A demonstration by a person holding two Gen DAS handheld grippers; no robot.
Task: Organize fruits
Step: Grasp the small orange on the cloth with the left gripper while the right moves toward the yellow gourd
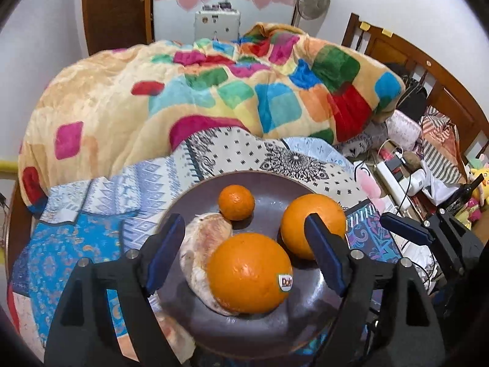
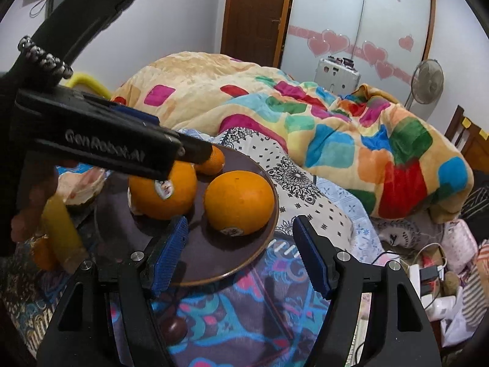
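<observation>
Item: brown plate (image 1: 308, 330) resting on a patterned bedspread (image 1: 91, 214) on a bed, not on a firm surface. Contents: one large orange with a brand sticker (image 1: 249, 272) at the near side of the left wrist view; a second large orange (image 1: 293, 226) to its right, apart from it; a small mandarin (image 1: 236, 202) toward the far rim; a pale peeled citrus piece (image 1: 201, 244) touching the stickered orange and just beside the mandarin. Left gripper (image 1: 244, 257): fingers wide, straddling the stickered orange, pads off its skin, nothing held. Right gripper (image 2: 240, 255): fingers wide, empty, over the plate's near edge, with the second orange (image 2: 238, 202) just ahead of them. Hazards, judged: the bedding is soft, so any downward press on the rim would probably tilt the plate and send the round fruit rolling onto the spread. Closing on the stickered orange may nudge the peeled piece leaning against it, or push it into the mandarin. The right finger of the left gripper sits near the second orange and could knock it in closing. Both grippers work close together over one plate; a collision between them is likely if they move at once.
</observation>
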